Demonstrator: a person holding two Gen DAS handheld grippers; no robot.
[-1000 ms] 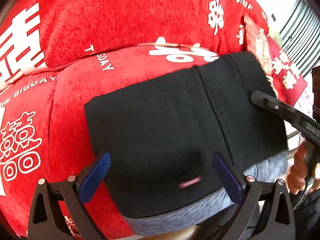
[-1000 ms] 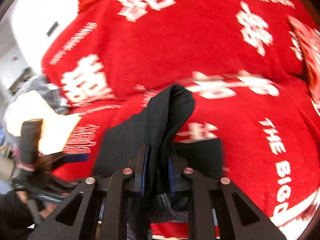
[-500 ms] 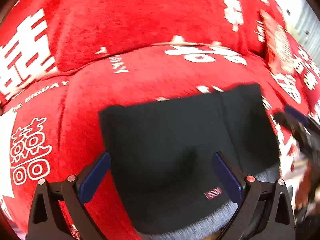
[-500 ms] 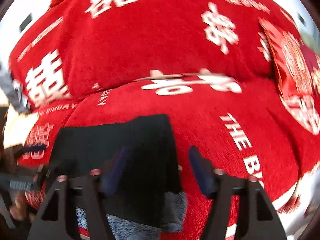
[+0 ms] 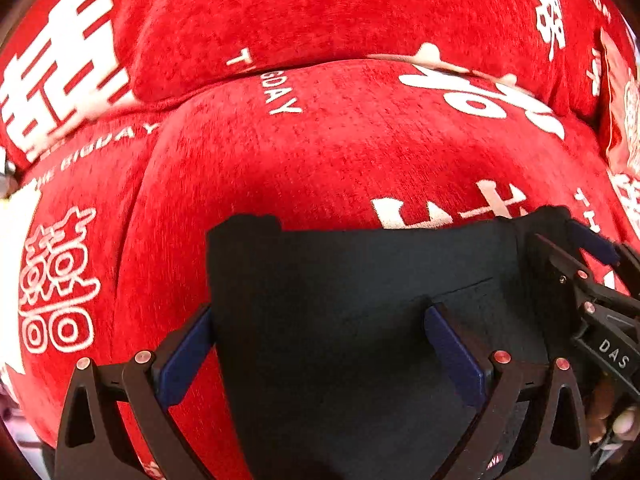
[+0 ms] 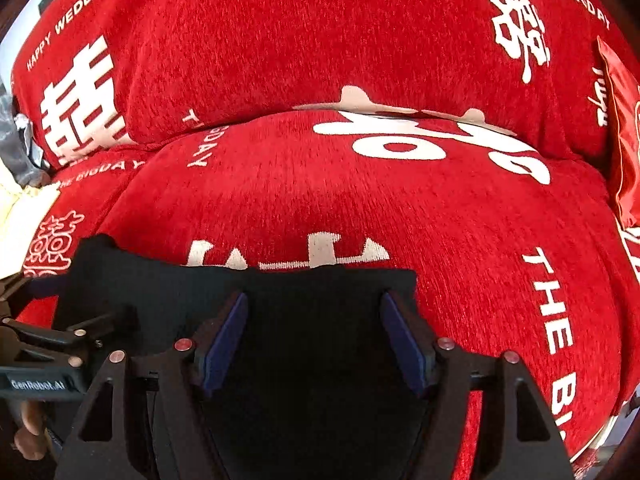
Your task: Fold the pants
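Folded black pants (image 5: 360,320) laid flat on red cover (image 5: 340,160); left gripper (image 5: 318,348) and right gripper (image 6: 314,336) held wide, empty; fold judged nearly complete; smoothing or final fold required next

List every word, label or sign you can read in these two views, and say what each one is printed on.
"THE BIGDAY": white print on the red sofa cover, repeated.
"HAPPY WEDDING": same cover, upper left of the right wrist view.
Large white double-happiness characters: same cover.
"GenRobot.AI": label on the left gripper.
"DAS": label on the right gripper.
Small tag at the black pants' lower edge: too blurred to read.
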